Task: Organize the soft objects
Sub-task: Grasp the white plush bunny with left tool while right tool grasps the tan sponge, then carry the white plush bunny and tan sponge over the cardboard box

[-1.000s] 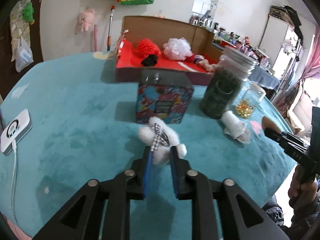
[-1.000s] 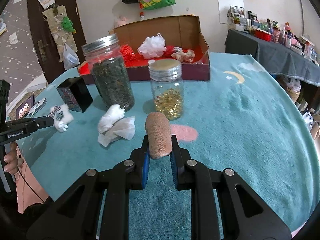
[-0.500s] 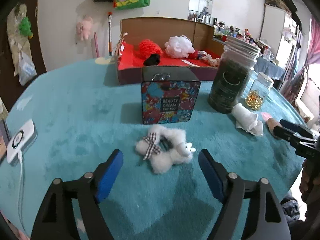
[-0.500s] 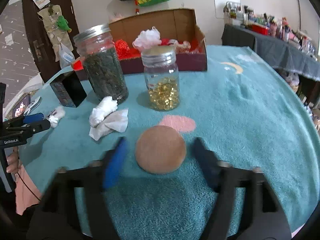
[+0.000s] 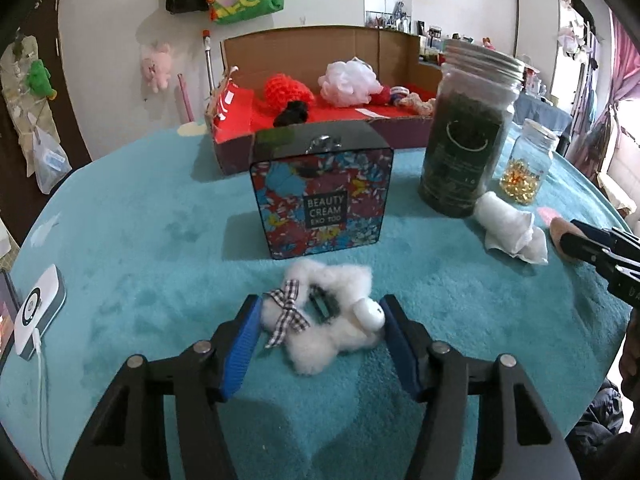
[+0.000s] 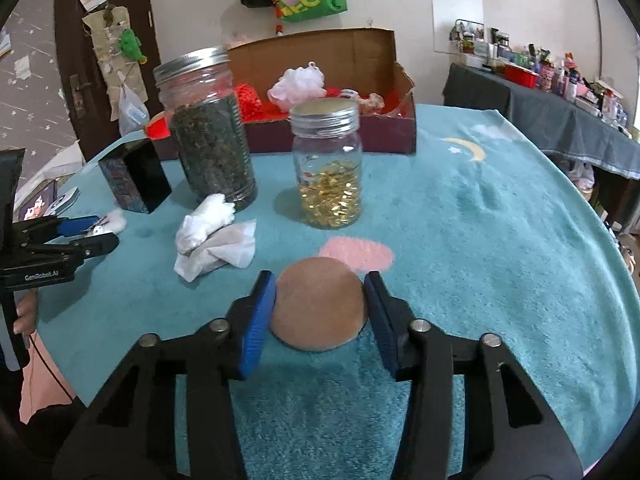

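Teal plush cloth (image 5: 132, 240) covers the round table, with a red-lined cardboard box (image 5: 320, 120) at its far side holding a red knitted ball (image 5: 288, 88) and a white mesh pouf (image 5: 348, 82). Left gripper (image 5: 320, 316) points down at the cloth, its jaws closing from about half open around a fluffy white hair clip (image 5: 332, 320) with a checked bow. The clip lies flat on the cloth between the blue pads (image 5: 244, 340); the left pad is right against the bow end and the right pad is right against the small white knob on the other side, though whether either presses yet cannot be told. Just beyond the fingertips stands a floral tin (image 5: 322, 200) marked BEAUTY CREAM, and right of that a tall jar of dark leaves (image 5: 464, 140) with a crumpled white tissue (image 5: 512, 232) at its foot. Right gripper (image 6: 320, 304) is also closing, its jaws fairly narrow, with a round tan sponge (image 6: 320, 308) lying flat on the cloth between them. Both blue pads (image 6: 258, 320) sit at the sponge's edges, seemingly touching without visibly squashing it. Ahead of these fingertips is a pink patch (image 6: 356, 254) in the cloth, then a smaller jar of golden capsules (image 6: 328, 168).
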A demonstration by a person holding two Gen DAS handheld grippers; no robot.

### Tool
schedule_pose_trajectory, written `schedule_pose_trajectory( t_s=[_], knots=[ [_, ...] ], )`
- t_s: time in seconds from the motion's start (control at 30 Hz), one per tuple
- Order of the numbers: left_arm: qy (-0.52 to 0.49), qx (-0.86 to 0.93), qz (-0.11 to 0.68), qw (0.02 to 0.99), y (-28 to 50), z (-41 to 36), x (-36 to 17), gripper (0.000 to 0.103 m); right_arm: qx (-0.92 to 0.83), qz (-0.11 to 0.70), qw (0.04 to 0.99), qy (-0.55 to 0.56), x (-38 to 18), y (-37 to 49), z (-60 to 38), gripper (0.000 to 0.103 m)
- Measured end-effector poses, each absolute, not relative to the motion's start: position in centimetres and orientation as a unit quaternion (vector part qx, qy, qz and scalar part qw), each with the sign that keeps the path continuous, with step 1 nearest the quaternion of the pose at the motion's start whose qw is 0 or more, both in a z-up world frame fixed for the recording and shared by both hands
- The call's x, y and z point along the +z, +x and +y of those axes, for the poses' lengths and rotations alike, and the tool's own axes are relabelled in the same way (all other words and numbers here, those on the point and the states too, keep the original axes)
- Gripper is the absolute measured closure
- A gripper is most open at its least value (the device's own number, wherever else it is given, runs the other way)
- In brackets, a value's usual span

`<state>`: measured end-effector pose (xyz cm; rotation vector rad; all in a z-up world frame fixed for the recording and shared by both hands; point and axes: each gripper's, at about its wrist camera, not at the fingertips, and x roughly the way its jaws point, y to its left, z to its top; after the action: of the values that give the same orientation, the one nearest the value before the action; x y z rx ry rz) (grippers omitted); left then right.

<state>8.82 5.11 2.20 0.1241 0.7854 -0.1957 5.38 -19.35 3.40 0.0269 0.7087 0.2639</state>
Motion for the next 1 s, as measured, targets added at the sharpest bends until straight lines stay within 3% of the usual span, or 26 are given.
schedule_pose_trajectory(
  t_s=[0.13, 1.0],
  knots=[
    [0.047, -0.104, 0.382, 0.917, 8.5, 5.2, 2.7, 0.042, 0.142, 0.334, 0.932, 0.009, 4.1, 5.0, -18.7, 0.077],
    [0.024, -0.085, 0.380, 0.921, 8.0, 7.4, 3.7, 0.042, 0.138, 0.337, 0.931, 0.023, 5.2, 5.5, -19.9, 0.078]
  ],
)
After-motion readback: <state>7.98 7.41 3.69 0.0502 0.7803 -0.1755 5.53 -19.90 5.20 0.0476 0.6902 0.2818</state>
